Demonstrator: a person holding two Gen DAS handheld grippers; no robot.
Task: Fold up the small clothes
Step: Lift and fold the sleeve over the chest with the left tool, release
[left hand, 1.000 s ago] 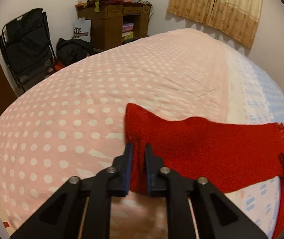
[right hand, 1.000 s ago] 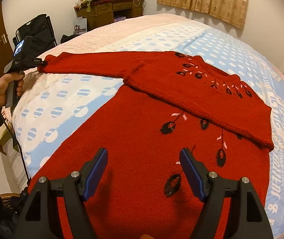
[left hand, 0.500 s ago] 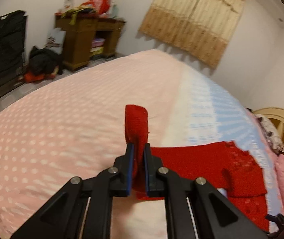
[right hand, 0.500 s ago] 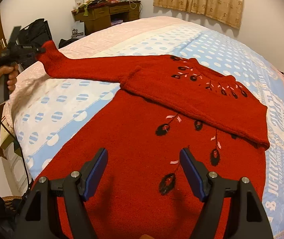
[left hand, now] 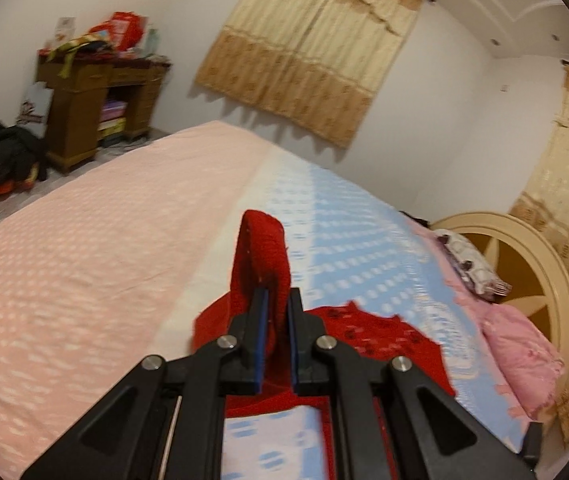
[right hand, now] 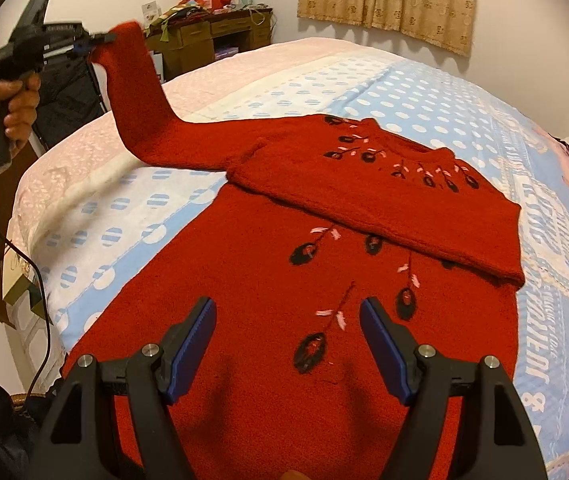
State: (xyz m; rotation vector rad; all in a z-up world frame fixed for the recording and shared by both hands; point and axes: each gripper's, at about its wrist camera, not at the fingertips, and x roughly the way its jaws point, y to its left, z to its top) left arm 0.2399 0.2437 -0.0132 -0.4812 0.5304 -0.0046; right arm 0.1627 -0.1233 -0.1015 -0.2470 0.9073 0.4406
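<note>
A red knit sweater [right hand: 324,264] with black and pink flower embroidery lies flat on the bed; one sleeve [right hand: 404,216] is folded across its chest. My left gripper [left hand: 275,304] is shut on the cuff of the other sleeve [left hand: 262,256] and holds it raised above the bed. In the right wrist view that sleeve [right hand: 136,92] rises steeply from the shoulder to the left gripper [right hand: 96,40] at the upper left. My right gripper [right hand: 288,320] is open and empty, hovering over the sweater's lower body.
The bed has a pink dotted sheet [left hand: 84,248] and a blue dotted sheet [right hand: 424,92]. Pink pillows [left hand: 520,352] and a cream headboard [left hand: 532,248] are at the right. A cluttered wooden desk [left hand: 84,92], a black chair [right hand: 68,96] and curtains [left hand: 308,52] line the walls.
My left gripper has lifted the sleeve cuff off the bed and carried it upward and in toward the sweater body. The right gripper has stayed open over the hem.
</note>
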